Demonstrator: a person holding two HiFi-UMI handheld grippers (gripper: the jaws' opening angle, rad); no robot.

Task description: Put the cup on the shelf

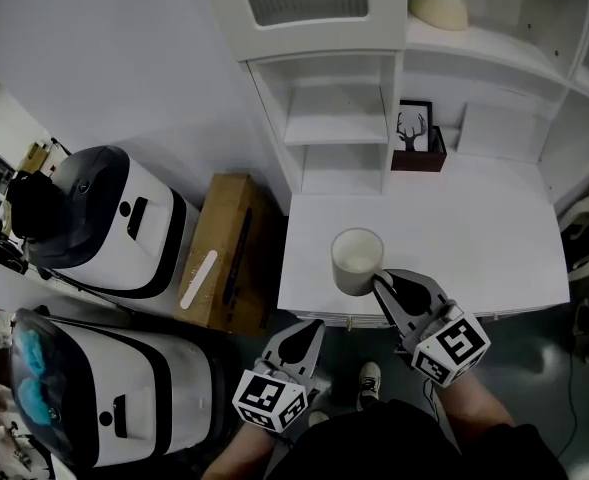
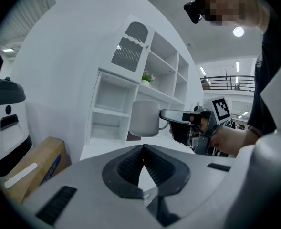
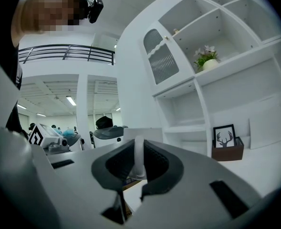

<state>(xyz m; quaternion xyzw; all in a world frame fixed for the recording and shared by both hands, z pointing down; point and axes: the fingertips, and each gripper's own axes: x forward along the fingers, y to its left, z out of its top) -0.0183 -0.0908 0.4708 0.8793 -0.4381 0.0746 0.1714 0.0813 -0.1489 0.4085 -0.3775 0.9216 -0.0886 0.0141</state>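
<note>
Cup: the white cup (image 1: 358, 261) hangs over the near part of the tabletop (image 1: 474, 238), apparently lifted clear of it, well short of the shelf (image 1: 336, 120) at the far left.
Right gripper: the right gripper (image 1: 382, 286) has its fingers clenched on the cup's handle.
Left gripper: the left gripper (image 1: 307, 333) sits low at the near edge, fingers pressed together on nothing.
Step in hand: likely the carry from tabletop to shelf.
Doing it well: hold the cup level, raise it above the shelf board first, then go straight in between the uprights — the handle grip could let the cup swing.
Pointing: mouth up, long axis vertical; handle turned near-right, toward the right gripper.
</note>
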